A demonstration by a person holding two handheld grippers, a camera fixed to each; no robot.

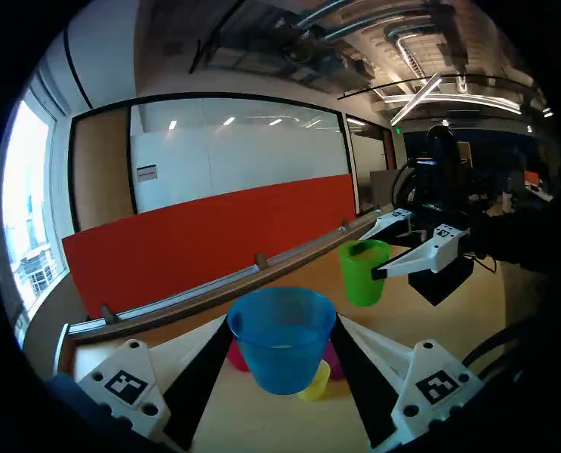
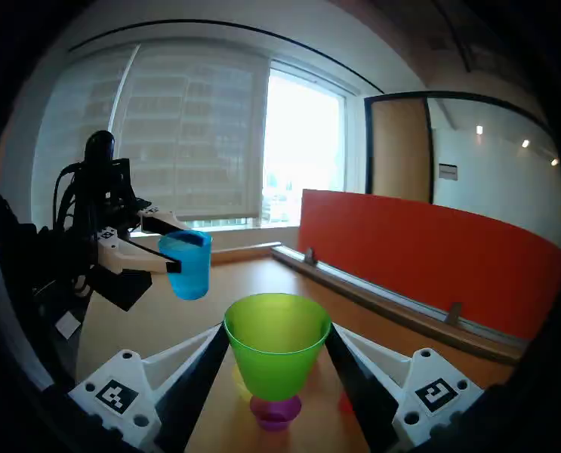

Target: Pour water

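Left tongs point(image 1: 282, 336) clamped on blue cup point(image 1: 284, 362), right tongs point(image 2: 277, 359) clamped on green cup point(image 2: 277, 340), both upright above surface point(image 2: 174, 325), apart; pouring apparently not yet begun.

On my feed the light wooden desk point(image 1: 439, 332) takes up the bottom, with a small yellow cup point(image 1: 315, 383) and pink cup point(image 1: 237, 356) sitting lower centre.

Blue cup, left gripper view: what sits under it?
Beneath the blue cup, gripped by the left gripper, a yellow cup, a pink thing and a magenta thing peek out on the table; the blue cup covers most of each.
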